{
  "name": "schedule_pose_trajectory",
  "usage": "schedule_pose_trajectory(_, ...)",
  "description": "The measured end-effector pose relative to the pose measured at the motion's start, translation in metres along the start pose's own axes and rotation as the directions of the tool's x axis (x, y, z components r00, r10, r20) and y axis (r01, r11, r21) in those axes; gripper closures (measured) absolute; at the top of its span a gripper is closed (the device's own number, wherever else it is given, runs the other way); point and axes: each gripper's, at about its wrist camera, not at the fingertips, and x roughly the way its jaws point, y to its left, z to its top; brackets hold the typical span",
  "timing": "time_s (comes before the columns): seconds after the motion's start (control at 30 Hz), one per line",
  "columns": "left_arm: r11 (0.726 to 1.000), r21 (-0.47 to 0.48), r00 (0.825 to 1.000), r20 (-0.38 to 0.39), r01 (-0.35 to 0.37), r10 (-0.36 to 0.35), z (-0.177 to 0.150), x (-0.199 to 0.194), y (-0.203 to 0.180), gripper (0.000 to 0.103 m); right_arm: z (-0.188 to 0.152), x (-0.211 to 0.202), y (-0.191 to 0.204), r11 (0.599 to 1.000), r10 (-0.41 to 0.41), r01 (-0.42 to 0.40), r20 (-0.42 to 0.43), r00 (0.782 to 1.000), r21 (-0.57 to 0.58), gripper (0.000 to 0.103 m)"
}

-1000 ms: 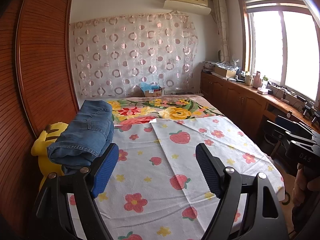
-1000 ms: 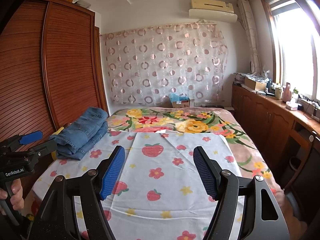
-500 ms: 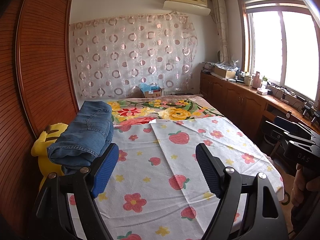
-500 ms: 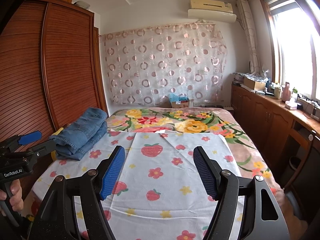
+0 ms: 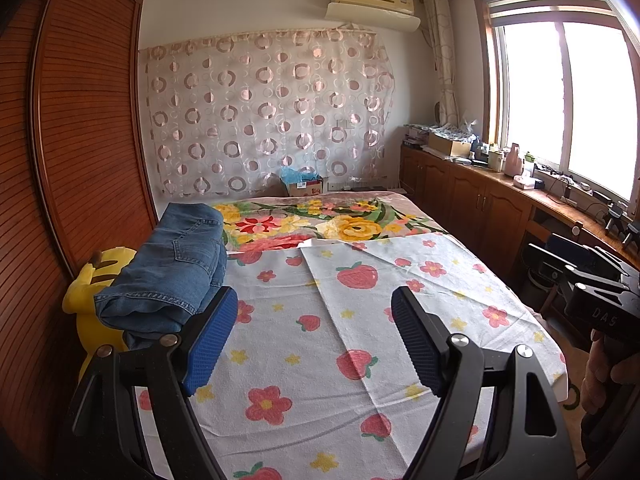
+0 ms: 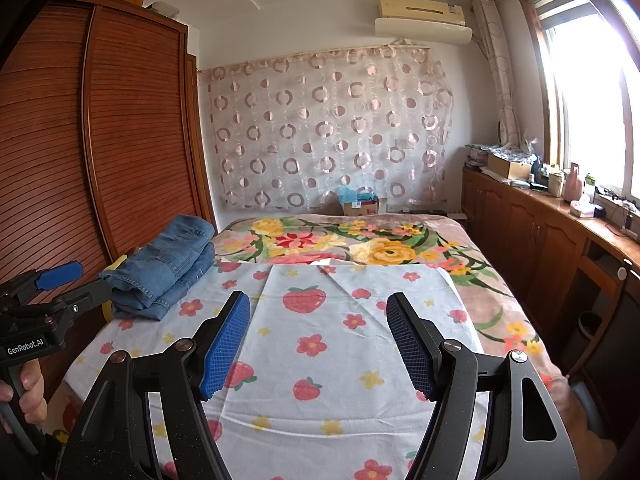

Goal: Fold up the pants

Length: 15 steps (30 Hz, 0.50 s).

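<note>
Denim pants (image 5: 172, 268) lie folded on the strawberry-print sheet (image 5: 320, 340) beside the wooden wardrobe (image 6: 132, 140); both grippers' jaws gape, empty.

Both hand-held grippers, left (image 5: 314, 340) and right (image 6: 318, 344), gape empty.

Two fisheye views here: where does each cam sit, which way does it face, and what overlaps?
Left wrist: on the left gripper, looking along the bed toward the curtain; own open jaws in view, the other gripper with a hand at the right edge.
Right wrist: on the right gripper, same heading; own open jaws in view, the other gripper with a hand at the left edge.
Shared: folded jeans, strawberry sheet, wardrobe.
</note>
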Motion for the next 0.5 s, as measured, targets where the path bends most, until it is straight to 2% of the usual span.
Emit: schedule_pose_trajectory(0.5, 1.0, 0.0, 1.0, 0.0, 0.0, 0.0, -0.0023, 0.0004, 0.001, 0.023, -0.0003, 0.0002, 0.0049, 1.0, -0.009, 0.009, 0.0, 1.0, 0.009, 0.03)
